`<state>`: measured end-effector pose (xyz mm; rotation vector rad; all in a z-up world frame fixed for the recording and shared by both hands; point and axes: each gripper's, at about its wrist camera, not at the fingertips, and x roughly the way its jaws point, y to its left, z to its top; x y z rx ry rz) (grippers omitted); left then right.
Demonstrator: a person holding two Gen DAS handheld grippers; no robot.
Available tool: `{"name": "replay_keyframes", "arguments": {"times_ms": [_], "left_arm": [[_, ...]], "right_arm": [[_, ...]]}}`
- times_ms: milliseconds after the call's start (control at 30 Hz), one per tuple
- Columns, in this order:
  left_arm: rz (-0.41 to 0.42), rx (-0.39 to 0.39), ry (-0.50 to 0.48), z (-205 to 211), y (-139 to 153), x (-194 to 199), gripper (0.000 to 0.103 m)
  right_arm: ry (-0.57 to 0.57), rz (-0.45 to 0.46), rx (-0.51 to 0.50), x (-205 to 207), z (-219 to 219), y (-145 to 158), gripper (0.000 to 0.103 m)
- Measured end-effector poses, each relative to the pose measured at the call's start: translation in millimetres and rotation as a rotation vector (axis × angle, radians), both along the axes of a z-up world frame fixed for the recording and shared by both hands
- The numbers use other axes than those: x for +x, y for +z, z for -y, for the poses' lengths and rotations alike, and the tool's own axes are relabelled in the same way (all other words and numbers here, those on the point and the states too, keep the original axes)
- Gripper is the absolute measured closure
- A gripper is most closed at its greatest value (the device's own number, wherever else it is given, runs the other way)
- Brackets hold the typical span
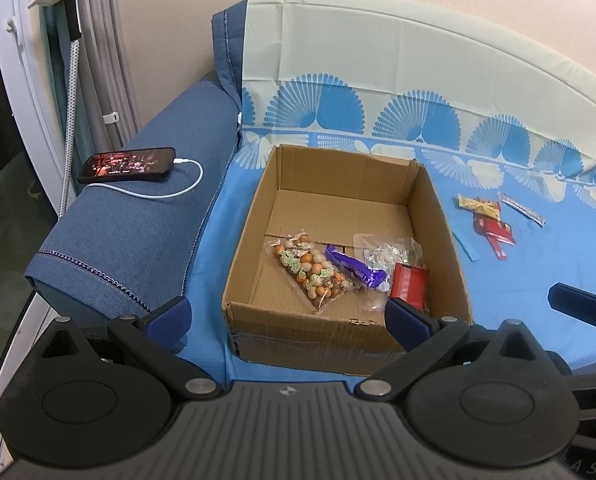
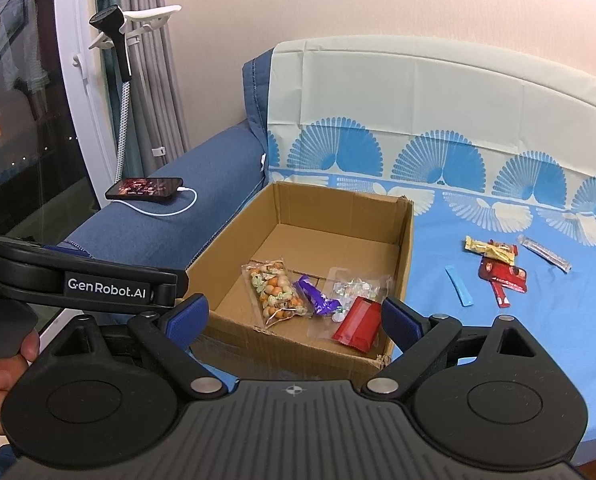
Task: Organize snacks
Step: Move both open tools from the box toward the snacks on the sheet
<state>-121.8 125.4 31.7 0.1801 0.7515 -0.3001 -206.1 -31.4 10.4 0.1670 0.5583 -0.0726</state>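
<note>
In the left wrist view, the left gripper (image 1: pixel 288 318) has its jaws spread wide and holds nothing. The cardboard box (image 1: pixel 442 216) stands on the blue cloth (image 1: pixel 518 280), with a nut bag (image 1: pixel 312 272), a purple packet (image 1: pixel 356 268) and a red pouch (image 1: pixel 408 282) inside, at 6 o'clock of its floor. Loose snack bars (image 1: pixel 492 224) lie on the cloth at 3 o'clock from the box. In the right wrist view, the right gripper (image 2: pixel 294 318) is also wide apart and empty, at the box's (image 2: pixel 406 248) near edge. The bars (image 2: pixel 502 268) lie at 3 o'clock, and a phone (image 2: pixel 146 188) at 10 o'clock.
</note>
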Motion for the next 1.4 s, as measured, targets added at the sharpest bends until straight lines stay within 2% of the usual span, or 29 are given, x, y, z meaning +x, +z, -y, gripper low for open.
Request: {"name": "replay_keyframes", "arguments": {"times_ms": [433,667,767,967,1100,1267,1400], "left_arm": [[-0.040,0.072,-0.025,35.2,-8.7,6.6,0.000],[-0.086,0.154,-0.090,77.5,-21.9,13.6,0.000],[-0.099,0.176,-0.123,98.2,-26.4,19.1,0.000],[-0.144,0.207,-0.192,160.7,-31.9,41.7,0.000],[-0.194,0.192,-0.273,214.4,-37.0,66.0,0.000],[-0.130,0.271,-0.372,300.2,-56.8,105.7,0.000],[-0.137,0.329,-0.402,365.4,-92.3,153.7,0.000]], "right_arm": [[-0.039,-0.006,0.093,-3.8,33.3,-18.6,0.009],[-0.148,-0.005,0.164,-14.8,78.6,-33.4,0.008],[-0.201,-0.015,0.156,-20.2,102.2,-41.7,0.008],[-0.344,-0.069,0.165,-28.3,167.9,-67.8,0.008],[-0.430,-0.092,0.168,-26.5,214.8,-85.5,0.008],[-0.485,-0.095,0.098,-4.2,275.0,-103.7,0.008],[-0.479,-0.098,0.078,26.2,325.7,-126.0,0.006]]}}
